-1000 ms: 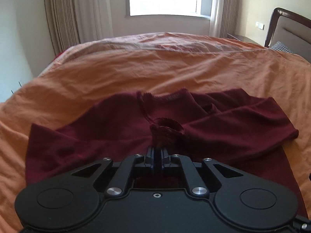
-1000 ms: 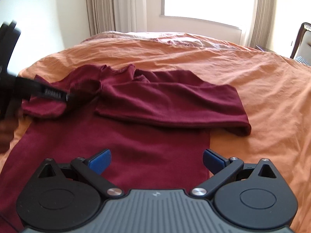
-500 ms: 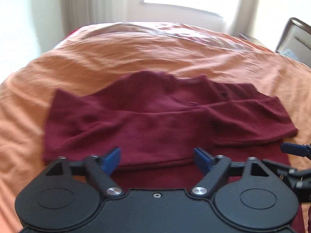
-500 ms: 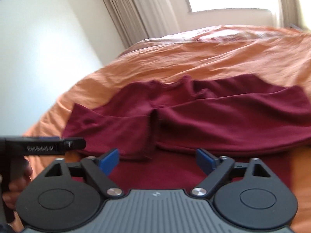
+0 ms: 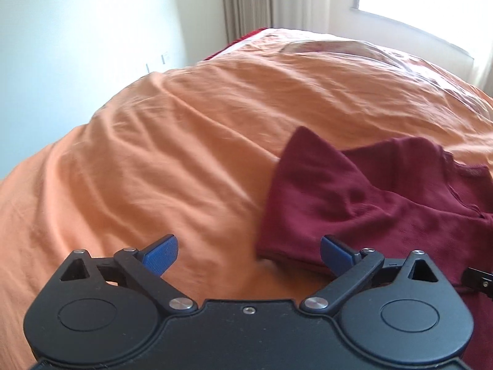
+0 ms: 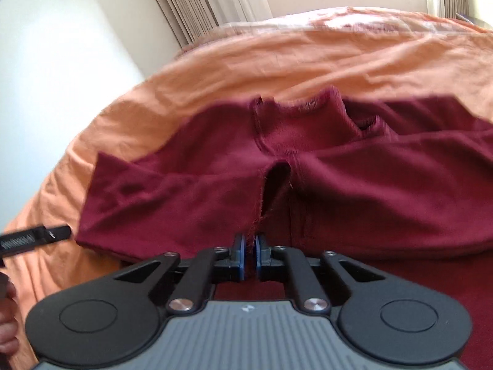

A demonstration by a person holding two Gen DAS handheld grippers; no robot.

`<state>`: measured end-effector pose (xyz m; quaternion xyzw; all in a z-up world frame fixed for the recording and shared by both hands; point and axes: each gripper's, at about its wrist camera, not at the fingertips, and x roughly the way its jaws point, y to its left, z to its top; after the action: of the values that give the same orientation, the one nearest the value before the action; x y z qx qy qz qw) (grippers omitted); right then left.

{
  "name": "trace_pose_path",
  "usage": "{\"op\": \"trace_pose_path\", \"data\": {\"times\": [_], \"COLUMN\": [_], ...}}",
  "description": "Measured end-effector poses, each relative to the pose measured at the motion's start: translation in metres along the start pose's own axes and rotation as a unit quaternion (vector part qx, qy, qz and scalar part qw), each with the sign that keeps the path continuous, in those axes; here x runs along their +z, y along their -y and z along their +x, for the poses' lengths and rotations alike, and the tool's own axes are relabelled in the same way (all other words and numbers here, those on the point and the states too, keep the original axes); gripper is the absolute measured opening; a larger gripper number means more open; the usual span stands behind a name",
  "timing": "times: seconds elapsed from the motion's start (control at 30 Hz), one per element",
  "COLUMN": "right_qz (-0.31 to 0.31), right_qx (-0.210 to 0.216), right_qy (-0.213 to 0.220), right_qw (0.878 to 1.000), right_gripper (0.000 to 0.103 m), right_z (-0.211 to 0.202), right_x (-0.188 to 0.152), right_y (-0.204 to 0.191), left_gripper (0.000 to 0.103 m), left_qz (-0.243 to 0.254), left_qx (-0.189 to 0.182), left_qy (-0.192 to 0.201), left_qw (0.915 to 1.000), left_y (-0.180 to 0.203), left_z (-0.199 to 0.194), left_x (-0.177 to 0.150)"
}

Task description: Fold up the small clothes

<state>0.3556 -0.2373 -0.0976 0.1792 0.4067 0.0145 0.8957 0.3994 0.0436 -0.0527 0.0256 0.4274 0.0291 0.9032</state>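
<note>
Left tool (image 5: 248,254): held low over the bed (image 5: 172,160), pointing along the orange cover toward the far wall (image 5: 77,30). Its blue fingers (image 5: 161,251) stand wide apart and grip nothing. The left finger is over bare cover; the right finger sits at the near left corner of the shirt (image 5: 363,203), at its hem; contact cannot be confirmed. In the right wrist view this tool appears as a dark bar (image 6: 34,237) at the left edge, just beside the shirt's left sleeve, with part of the person's hand (image 6: 7,323) at the lower left.

Right tool (image 6: 249,259): held low at the near side of the shirt (image 6: 339,185), pointing toward the far end of the bed (image 6: 308,52). Its fingers (image 6: 239,259) are closed to a narrow slit with a thin edge of red fabric pinched between them. The fabric rises from the tool in a seam-like ridge running toward the collar.

Shirt: dark red, long-sleeved, lying on the orange cover, collar on the far side. Both sleeves are folded inward across the body and meet near the middle, just ahead of the right tool. In the left wrist view the shirt occupies the right half, one corner peaked upward.

Surroundings: curtains (image 6: 197,3) and a bright window (image 5: 431,3) beyond the far end of the bed. The cover is creased. Both views are somewhat blurred.
</note>
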Motion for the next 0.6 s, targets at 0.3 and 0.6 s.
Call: {"op": "trace_pose_path", "data": {"times": [0.3, 0.6], "right_qz": [-0.119, -0.052], "right_qx": [-0.037, -0.071], "right_qy": [0.093, 0.035], "right_qw": [0.988, 0.996], "right_gripper": [0.006, 0.007], "right_z": [-0.068, -0.041], "right_x": [0.035, 0.019], "right_y": [0.004, 0.071], "left_gripper": [0.099, 0.099], "left_qz": [-0.02, 0.019], "left_qx": [-0.032, -0.046], "left_qy": [0.0, 0.0], "left_qw": [0.9993, 0.9988], "left_y": [0.0, 0.022], "left_z": [-0.001, 0.003], "left_x": [-0.004, -0.012]}}
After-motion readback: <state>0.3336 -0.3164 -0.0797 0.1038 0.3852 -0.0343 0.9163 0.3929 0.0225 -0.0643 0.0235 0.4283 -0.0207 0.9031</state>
